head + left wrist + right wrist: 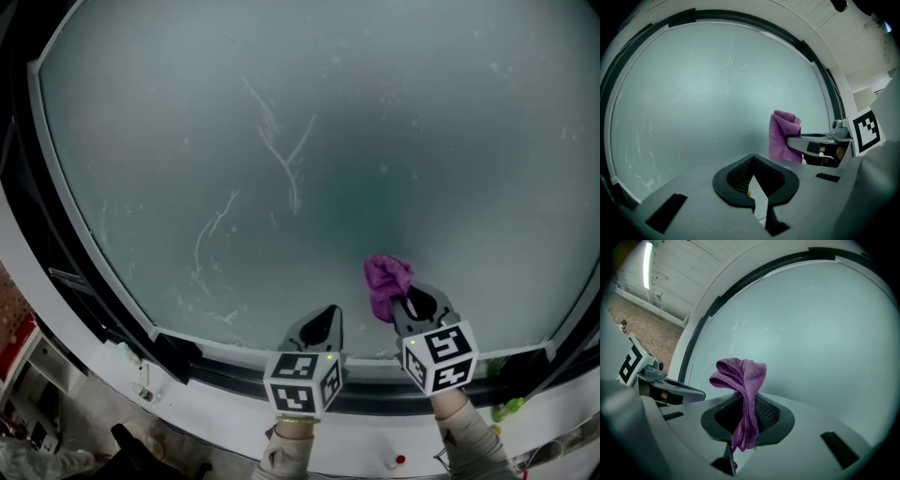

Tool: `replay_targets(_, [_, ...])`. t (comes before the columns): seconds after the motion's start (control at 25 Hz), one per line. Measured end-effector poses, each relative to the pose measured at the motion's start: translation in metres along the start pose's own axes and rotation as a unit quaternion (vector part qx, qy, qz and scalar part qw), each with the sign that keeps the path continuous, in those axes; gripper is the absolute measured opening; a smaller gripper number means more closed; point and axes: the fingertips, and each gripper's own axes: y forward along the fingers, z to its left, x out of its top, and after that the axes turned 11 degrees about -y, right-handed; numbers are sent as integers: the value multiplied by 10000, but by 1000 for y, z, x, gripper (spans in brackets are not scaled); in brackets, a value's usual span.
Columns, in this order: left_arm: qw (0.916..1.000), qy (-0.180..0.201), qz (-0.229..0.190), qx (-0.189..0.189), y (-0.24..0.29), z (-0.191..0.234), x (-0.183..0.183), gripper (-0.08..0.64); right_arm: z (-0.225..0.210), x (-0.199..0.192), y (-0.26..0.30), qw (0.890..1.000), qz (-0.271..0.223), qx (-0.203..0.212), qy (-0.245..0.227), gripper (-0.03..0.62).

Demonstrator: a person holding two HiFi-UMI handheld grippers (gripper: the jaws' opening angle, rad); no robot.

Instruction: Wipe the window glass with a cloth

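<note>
Nearest, the left gripper has its jaws closed together on nothing, while just beside it the right gripper is clamped on a purple cloth, pinched through its folds so a bunch stands proud of the tips and a short tail hangs behind. The cloth looks light, soft and limp, so it probably needs holding close to that bunch to press as a firm pad. Beyond it, the window glass shows white streaks higher up; whether cloth and pane touch I cannot tell.
</note>
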Motion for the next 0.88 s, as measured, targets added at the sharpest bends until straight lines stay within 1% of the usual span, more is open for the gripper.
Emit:
replay_targets(0.2, [9992, -27, -35, 393, -13, 29, -2, 3, 28, -8, 26, 9992, 28, 386, 36, 51])
replay_targets(0.44, [9976, -66, -74, 691, -24, 50, -1, 3, 41, -22, 49, 9982, 141, 578, 57, 51])
replay_targets(0.64, [9968, -76, -112, 787, -25, 57, 1, 3, 40, -31, 59, 9980, 225, 594, 64, 51])
replay_targets(0.88, [9972, -68, -104, 741, -18, 55, 0, 3, 35, -35, 59, 9981, 260, 556, 69, 51])
